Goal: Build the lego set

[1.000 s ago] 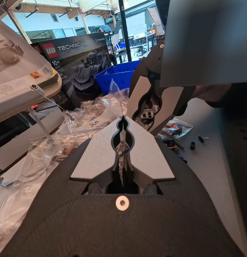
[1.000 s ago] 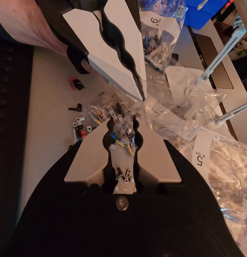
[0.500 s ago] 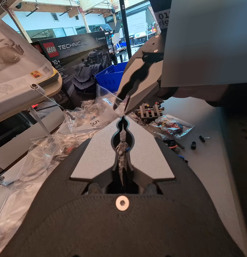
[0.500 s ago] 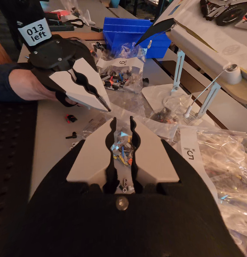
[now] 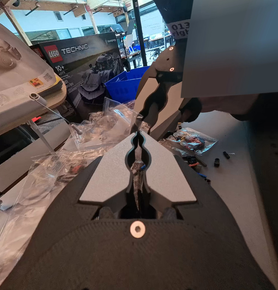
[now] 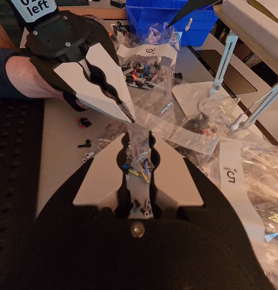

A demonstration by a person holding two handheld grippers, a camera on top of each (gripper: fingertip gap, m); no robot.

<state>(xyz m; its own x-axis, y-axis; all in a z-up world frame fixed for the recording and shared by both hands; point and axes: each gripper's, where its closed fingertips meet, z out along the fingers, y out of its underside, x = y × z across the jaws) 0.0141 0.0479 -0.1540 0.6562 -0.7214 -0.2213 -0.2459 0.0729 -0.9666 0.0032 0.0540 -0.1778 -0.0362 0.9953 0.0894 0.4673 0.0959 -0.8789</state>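
Blue bin (image 5: 122,87) beside white stand (image 6: 219,75)

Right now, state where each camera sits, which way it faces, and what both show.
Left wrist view: on the left gripper, facing across the table toward the set's box; right gripper beyond.
Right wrist view: on the right gripper, angled down at the table; left gripper, hand.
Shared: the small parts bag, blue bin.

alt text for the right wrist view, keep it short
The left tool pinches a small clear bag of bricks by its top, so it hangs between the open fingers of the right tool. Around them on the grey table lie more part bags and loose pieces, with a blue bin behind.
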